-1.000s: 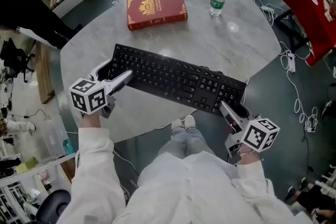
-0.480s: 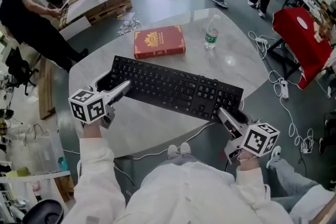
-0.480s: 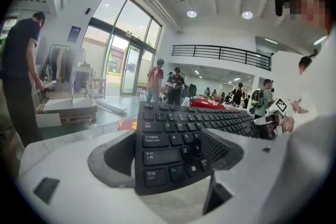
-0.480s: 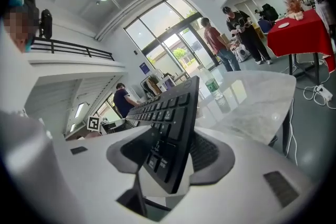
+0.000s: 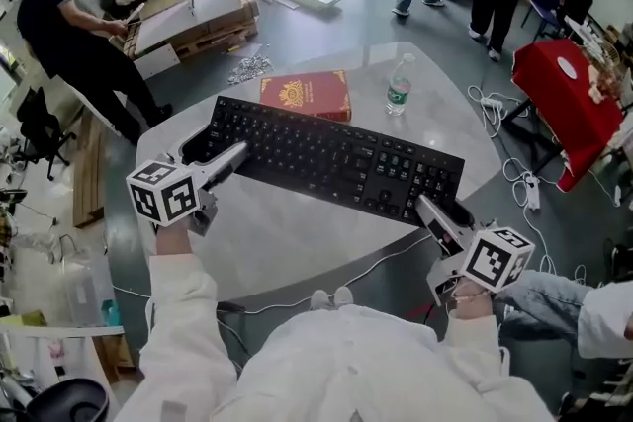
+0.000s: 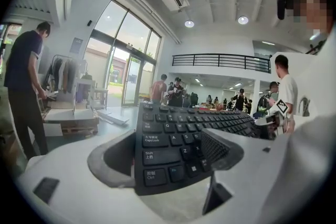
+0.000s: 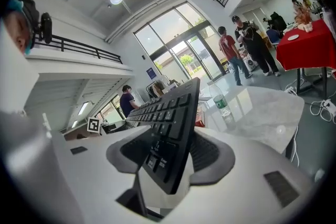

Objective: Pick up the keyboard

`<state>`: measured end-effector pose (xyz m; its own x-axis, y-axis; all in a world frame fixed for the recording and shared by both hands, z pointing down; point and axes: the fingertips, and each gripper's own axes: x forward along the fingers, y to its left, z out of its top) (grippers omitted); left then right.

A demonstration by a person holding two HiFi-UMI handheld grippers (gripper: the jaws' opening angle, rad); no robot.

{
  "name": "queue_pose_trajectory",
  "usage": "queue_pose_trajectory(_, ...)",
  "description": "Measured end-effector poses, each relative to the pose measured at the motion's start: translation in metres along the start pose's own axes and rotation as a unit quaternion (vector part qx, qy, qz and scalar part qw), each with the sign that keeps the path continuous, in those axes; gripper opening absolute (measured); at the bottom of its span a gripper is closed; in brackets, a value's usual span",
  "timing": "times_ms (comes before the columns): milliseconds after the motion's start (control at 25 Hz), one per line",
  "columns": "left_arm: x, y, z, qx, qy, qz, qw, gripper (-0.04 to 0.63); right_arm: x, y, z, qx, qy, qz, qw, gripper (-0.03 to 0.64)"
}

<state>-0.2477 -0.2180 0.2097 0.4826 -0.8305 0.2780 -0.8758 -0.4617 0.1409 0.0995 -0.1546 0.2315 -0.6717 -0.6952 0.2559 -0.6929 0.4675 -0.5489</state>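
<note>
Just beyond the keyboard (image 5: 331, 158) sit a red book (image 5: 307, 94) and bottle (image 5: 399, 86).

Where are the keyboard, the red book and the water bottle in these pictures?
keyboard (image 5: 336, 163): head view, on the keys near its middle.
red book (image 5: 305, 92): head view, on its front cover.
water bottle (image 5: 398, 95): head view, on its green label.

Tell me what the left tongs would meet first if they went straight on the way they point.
The keyboard: its left end is clamped between the left tongs, so they press on it at once. Beyond, the line seems to pass toward the red book, but depth is unclear.
</note>
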Motion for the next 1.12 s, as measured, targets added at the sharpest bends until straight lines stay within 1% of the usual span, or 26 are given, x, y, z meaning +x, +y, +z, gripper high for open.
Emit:
queue_pose_trajectory(160, -0.002, -0.002, 0.021, 0.004, -0.025, 0.011, 0.9996, 0.385, 0.001, 0.003, 0.017, -0.013, -0.013, 0.009, 1.0, 0.219)
queue_pose_trajectory(600, -0.016, -0.008, 0.027, 0.012, -0.059, 0.028, 0.9978, 0.385, 0.004, 0.01, 0.026, -0.043, -0.042, 0.053, 0.997, 0.219)
queue_pose_trajectory(760, -0.016, -0.01, 0.029, 0.016, -0.072, 0.033, 0.9967, 0.385, 0.003, 0.003, 0.026, -0.038, -0.049, 0.051, 0.997, 0.219)
queue_pose_trajectory(960, -0.019, -0.01, 0.031, 0.022, -0.087, 0.035, 0.9954, 0.385, 0.005, 0.01, 0.028, -0.049, -0.062, 0.063, 0.995, 0.219)
queue_pose_trajectory(1120, -0.016, -0.009, 0.03, 0.021, -0.091, 0.03, 0.9952, 0.385, 0.002, 0.007, 0.027, -0.048, -0.065, 0.051, 0.995, 0.219)
